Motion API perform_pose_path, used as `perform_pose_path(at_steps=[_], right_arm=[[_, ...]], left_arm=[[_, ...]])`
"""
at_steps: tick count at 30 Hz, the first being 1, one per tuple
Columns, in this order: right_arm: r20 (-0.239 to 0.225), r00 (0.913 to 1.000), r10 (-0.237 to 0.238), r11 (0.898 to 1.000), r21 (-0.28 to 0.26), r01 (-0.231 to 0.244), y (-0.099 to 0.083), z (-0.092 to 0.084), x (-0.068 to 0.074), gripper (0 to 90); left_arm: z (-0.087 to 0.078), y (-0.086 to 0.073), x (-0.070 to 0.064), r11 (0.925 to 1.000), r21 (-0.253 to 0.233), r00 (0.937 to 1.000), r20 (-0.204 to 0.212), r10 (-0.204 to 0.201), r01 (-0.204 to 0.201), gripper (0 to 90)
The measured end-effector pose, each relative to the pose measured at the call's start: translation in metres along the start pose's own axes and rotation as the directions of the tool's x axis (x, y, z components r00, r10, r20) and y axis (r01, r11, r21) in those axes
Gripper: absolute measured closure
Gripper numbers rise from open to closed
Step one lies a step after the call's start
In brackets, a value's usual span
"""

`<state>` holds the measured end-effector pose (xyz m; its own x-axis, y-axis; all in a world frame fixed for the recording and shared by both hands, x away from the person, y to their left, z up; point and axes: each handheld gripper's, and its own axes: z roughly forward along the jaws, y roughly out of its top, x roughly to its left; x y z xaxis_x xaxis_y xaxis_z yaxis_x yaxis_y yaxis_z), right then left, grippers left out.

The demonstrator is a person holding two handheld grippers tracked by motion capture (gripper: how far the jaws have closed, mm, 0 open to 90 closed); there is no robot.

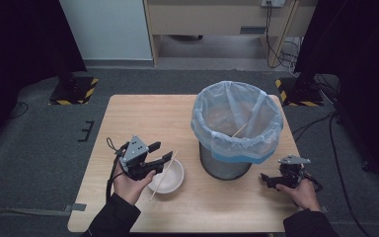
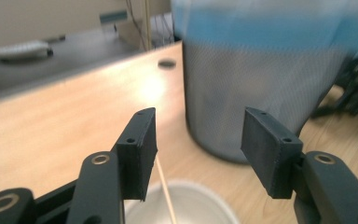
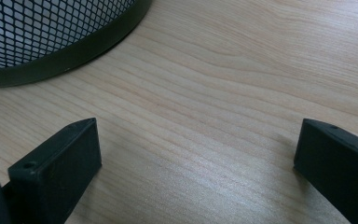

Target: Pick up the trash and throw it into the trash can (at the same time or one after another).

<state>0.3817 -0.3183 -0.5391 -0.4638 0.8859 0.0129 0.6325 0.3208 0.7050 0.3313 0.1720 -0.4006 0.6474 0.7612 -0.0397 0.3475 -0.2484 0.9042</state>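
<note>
Wooden thin chopstick (image 1: 163, 175) is leaning in the round white bowl (image 1: 172, 178), near the tabletop's (image 1: 143, 113) front edge. The left claw (image 1: 163, 151) is gaping empty above it; the right claw (image 1: 265, 178) is resting open. Closing off-centre risks flicking the stick out.

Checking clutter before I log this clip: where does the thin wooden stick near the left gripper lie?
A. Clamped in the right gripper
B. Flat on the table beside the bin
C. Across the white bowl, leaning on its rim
C: in the high view the wooden stick slants across the white bowl, one end past the rim, below the open left gripper.
</note>
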Motion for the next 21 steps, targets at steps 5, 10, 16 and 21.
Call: perform_pose_path(at_steps=[5, 10, 16, 21], right_arm=[[0.0, 1.0, 0.0, 1.0, 0.0, 0.0, 0.0, 0.0, 0.0, 0.8], [0.0, 1.0, -0.003, 1.0, -0.001, 0.003, 0.0, 0.0, 0.0, 0.8], [0.001, 1.0, -0.005, 1.0, -0.003, 0.005, 0.0, 0.0, 0.0, 0.9], [0.001, 1.0, -0.006, 1.0, -0.003, 0.006, 0.0, 0.0, 0.0, 0.9]], left_arm=[[0.01, -0.028, 0.005, 0.9974, 0.066, 0.9995, -0.017, -0.028, 0.029, 46.9], [0.019, -0.049, 0.015, 0.9894, 0.13, 0.9974, -0.041, -0.06, 0.065, 48.2], [0.028, -0.064, 0.02, 0.9748, 0.195, 0.9937, -0.048, -0.101, 0.108, 49.9], [0.035, -0.069, 0.023, 0.9645, 0.226, 0.9904, -0.055, -0.127, 0.136, 52.3]])
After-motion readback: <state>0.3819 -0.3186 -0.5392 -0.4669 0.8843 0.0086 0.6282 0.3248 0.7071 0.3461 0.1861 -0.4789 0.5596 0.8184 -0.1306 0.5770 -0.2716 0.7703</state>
